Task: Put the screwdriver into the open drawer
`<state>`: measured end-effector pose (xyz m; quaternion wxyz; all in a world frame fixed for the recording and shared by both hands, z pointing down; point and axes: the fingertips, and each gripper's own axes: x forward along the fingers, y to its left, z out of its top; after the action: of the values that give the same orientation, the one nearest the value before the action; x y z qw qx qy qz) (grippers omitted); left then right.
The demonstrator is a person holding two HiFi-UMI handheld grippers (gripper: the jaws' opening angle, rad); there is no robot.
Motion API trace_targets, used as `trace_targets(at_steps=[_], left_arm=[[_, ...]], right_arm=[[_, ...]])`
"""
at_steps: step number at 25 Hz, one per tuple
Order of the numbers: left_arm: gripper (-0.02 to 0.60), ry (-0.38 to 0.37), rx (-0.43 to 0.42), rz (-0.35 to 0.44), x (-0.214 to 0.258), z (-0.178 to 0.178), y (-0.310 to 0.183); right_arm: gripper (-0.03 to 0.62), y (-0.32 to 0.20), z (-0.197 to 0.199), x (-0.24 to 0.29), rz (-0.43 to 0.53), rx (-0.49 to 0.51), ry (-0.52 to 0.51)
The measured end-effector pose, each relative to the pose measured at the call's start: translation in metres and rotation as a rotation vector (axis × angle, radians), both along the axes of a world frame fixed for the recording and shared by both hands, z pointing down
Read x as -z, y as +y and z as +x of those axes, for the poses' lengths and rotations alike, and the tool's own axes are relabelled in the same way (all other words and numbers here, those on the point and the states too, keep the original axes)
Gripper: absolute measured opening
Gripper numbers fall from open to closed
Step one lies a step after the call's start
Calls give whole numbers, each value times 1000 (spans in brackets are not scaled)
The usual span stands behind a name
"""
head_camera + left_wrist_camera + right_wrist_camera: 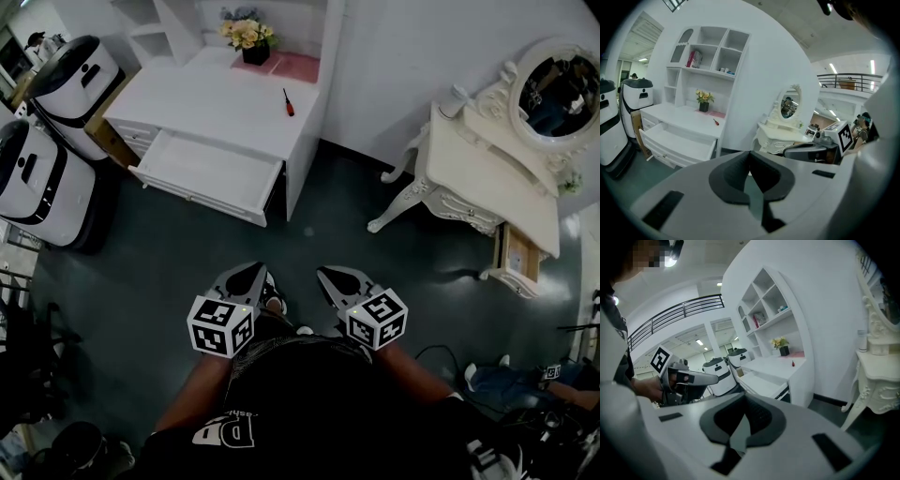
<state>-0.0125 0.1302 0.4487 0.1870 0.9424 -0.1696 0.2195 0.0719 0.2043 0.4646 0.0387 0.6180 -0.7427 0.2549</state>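
A red-handled screwdriver (289, 103) lies on top of the white desk (225, 103), near its right edge; it shows small in the left gripper view (716, 122) and the right gripper view (792, 363). Below the desk top the open drawer (206, 173) is pulled out towards me, with nothing visible inside. My left gripper (261, 270) and right gripper (322, 274) hang side by side over the dark floor, well short of the desk. Both are shut with nothing between their jaws. Each also shows in the other's view: the right gripper (811, 150) and the left gripper (686, 378).
A flower pot (248, 39) on a pink mat stands at the desk's back, with shelves above. Two white wheeled machines (37, 141) stand left of the desk. An ornate white vanity (487, 173) with an oval mirror stands at the right.
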Motion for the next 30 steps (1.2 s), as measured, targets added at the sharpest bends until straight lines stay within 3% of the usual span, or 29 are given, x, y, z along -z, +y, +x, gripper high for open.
trace_targets(at_steps=[16,30], left_arm=[[15,-2,37,-31,-8,37,-130],[15,6,10,-25,-2,57,-245]], right_arm=[[9,-121,37,-5,-63,23,25],[9,-237,61,11,-64,-5,60]])
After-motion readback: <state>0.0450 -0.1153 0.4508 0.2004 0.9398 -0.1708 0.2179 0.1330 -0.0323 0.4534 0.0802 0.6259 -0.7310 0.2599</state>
